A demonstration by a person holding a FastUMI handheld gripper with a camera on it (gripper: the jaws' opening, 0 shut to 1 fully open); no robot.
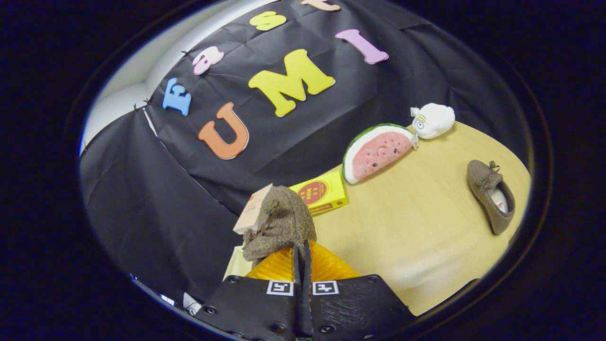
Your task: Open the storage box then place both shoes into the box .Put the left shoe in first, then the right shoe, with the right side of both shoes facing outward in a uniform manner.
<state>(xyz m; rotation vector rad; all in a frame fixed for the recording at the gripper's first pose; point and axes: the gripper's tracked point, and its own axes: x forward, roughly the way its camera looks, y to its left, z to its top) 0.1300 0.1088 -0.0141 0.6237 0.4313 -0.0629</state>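
Observation:
A brown fuzzy shoe [280,222] hangs just ahead of my fingers, lifted over the near end of the wooden table [416,222]. My gripper [301,247] is shut on the shoe's rim, the two fingers almost touching with the rim pinched between them. A cardboard tag [251,209] dangles from the far side of the held shoe. The second brown shoe [492,196] lies on its sole far off to the right on the table, opening facing up. A pale edge [234,266] shows below the held shoe; I cannot tell what it belongs to.
A yellow flat box [323,192] lies on the table just beyond the held shoe. A watermelon-slice plush [376,152] and a white plush [433,121] sit at the table's back edge against the black cloth wall.

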